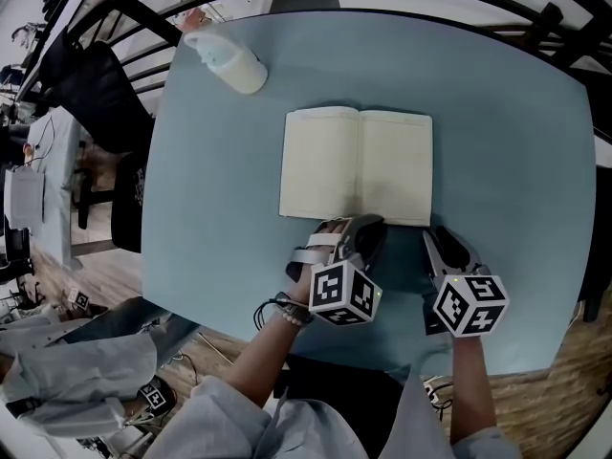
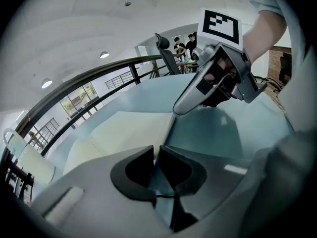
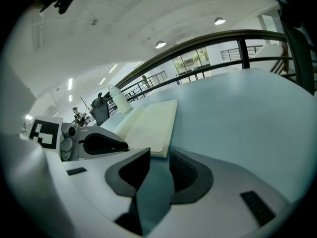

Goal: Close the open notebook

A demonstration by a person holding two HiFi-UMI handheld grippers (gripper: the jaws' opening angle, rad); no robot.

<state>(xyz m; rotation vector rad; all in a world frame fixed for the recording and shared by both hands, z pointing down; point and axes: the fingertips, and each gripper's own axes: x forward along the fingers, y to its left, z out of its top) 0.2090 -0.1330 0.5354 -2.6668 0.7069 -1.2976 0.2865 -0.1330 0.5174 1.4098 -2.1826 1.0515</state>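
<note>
Tabletop (image 1: 220, 180), left gripper (image 1: 366, 226) nose-down near notebook (image 1: 356, 165)

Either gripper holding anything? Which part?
Nothing held: right gripper open over the table; left gripper nearly shut at the near edge of the notebook, only table between its jaws.

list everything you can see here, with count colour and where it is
table: 1, light blue, fills the head view
notebook: 1, cream pages, lying open mid-table
bottle: 1, white, far left corner of the table
chair: 1, black, off the table's left side
railing: 1, black, beyond the table's far edge
left gripper: 1, grey and black, at the notebook's near edge, jaws a narrow gap apart
right gripper: 1, grey and black, by the notebook's near right corner, jaws apart over bare table
</note>
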